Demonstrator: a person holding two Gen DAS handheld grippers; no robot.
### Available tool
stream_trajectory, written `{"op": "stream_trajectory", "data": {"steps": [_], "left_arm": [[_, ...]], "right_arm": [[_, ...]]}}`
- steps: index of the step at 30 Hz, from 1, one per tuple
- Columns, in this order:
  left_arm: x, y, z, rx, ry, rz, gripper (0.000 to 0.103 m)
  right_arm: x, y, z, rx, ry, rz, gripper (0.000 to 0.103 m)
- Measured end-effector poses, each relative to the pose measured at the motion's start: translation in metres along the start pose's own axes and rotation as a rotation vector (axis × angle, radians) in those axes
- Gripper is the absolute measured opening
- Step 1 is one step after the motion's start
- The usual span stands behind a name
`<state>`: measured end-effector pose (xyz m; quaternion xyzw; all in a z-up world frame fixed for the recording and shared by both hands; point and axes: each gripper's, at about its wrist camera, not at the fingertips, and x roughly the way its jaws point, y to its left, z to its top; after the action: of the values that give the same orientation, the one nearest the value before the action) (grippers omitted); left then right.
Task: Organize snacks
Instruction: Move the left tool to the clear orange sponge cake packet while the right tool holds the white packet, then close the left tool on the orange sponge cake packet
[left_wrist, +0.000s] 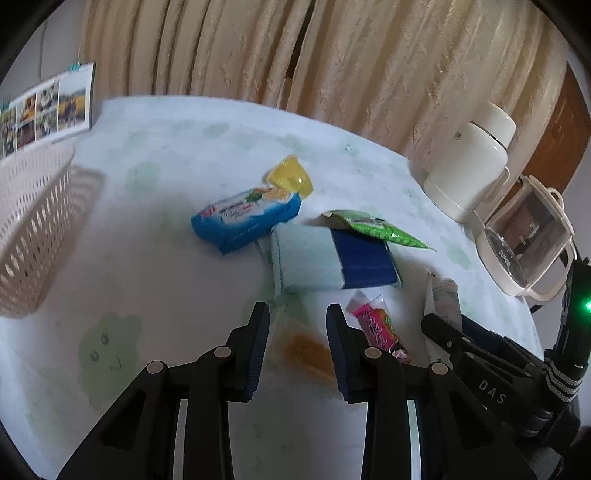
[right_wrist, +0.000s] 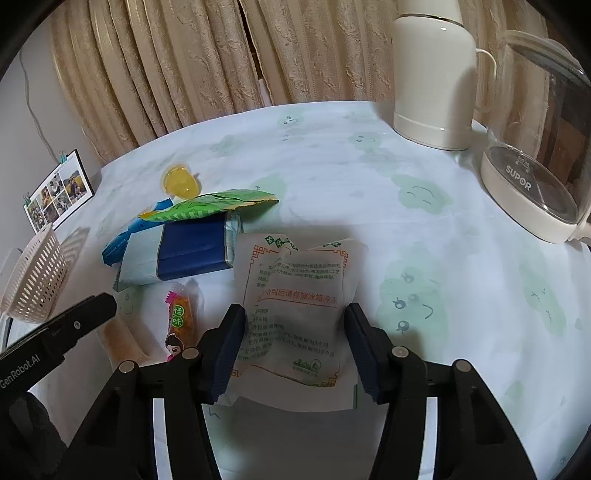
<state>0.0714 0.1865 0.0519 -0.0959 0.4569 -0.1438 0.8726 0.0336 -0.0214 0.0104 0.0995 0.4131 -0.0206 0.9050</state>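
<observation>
My left gripper (left_wrist: 297, 314) is open low over the table, its fingers either side of a clear packet with an orange-brown snack (left_wrist: 304, 349). A pink snack stick (left_wrist: 376, 326) lies just right of it. Farther out are a white-and-navy pack (left_wrist: 332, 258), a blue cracker pack (left_wrist: 247, 218), a yellow jelly cup (left_wrist: 290, 177) and a green packet (left_wrist: 376, 229). My right gripper (right_wrist: 295, 314) holds a white printed packet (right_wrist: 299, 295) by its two side edges, tilted up towards the camera. The left gripper (right_wrist: 92, 310) shows at that view's left edge.
A pale perforated basket (left_wrist: 33, 221) stands at the table's left. A white thermos jug (right_wrist: 432, 81) and a glass kettle (right_wrist: 535, 155) stand at the back right. A photo calendar (left_wrist: 44, 110) leans at the back left, with curtains behind the table.
</observation>
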Motion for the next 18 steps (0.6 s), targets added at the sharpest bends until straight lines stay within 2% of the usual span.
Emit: {"op": "stream_trajectory", "data": {"steps": [2,6,8,13,18], "left_arm": [[0.002,0.002,-0.001,-0.020,0.019,-0.008,0.034],[0.007,0.003,-0.004,-0.061,0.047,-0.018,0.048],[0.009,0.001,-0.004,-0.070,0.053,-0.019,0.049],[0.014,-0.012,-0.006,-0.051,0.064,-0.001,0.055],[0.015,-0.020,-0.010,-0.004,0.057,0.035,0.056]], "right_arm": [[0.000,0.000,0.000,0.000,0.000,0.000,0.053],[-0.001,0.000,-0.001,-0.002,0.001,0.001,0.053],[-0.001,0.001,-0.001,-0.004,0.001,0.002,0.053],[-0.002,0.001,-0.002,-0.004,0.001,0.005,0.054],[-0.003,0.002,-0.003,-0.004,0.004,0.010,0.054]]}}
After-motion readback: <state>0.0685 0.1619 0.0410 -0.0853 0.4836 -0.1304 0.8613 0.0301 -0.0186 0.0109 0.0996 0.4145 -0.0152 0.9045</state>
